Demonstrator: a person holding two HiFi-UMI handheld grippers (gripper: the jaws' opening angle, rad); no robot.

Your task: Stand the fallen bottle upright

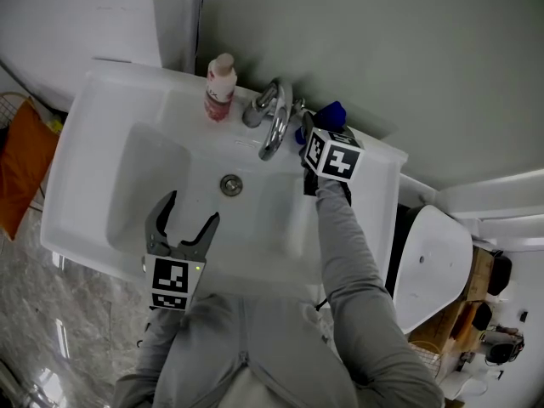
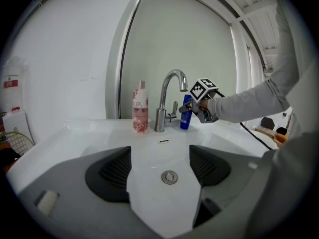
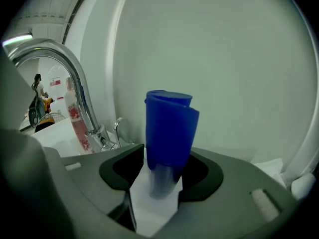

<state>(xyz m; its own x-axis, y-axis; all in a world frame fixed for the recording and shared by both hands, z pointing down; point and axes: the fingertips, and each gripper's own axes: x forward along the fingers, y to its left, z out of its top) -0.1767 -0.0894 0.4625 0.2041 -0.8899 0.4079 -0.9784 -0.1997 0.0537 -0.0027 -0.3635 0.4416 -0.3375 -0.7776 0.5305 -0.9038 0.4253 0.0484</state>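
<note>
A white sink (image 1: 93,143) fills the head view, with a grey wall behind it. A chrome faucet (image 1: 274,117) arches over the basin from the back ledge, and the drain (image 1: 231,184) sits at the basin's middle.

The left gripper (image 1: 191,209) hovers over the near part of the basin. Its jaws are spread wide with only the drain showing between them.

The right gripper (image 3: 166,153) reaches to the back ledge just right of the faucet. Its jaws are slightly parted on either side of the blue bottle (image 3: 169,128) and do not appear to press on it.

The blue bottle stands on that ledge with its long axis vertical, upright beside the faucet. A pink bottle (image 1: 219,87) stands upright on the ledge left of the faucet.

From the head view only the blue bottle's top shows past the marker cube (image 1: 331,155). The left gripper view shows its whole upright side, and the right gripper view shows its narrower, paler lower end between the jaws.
</note>
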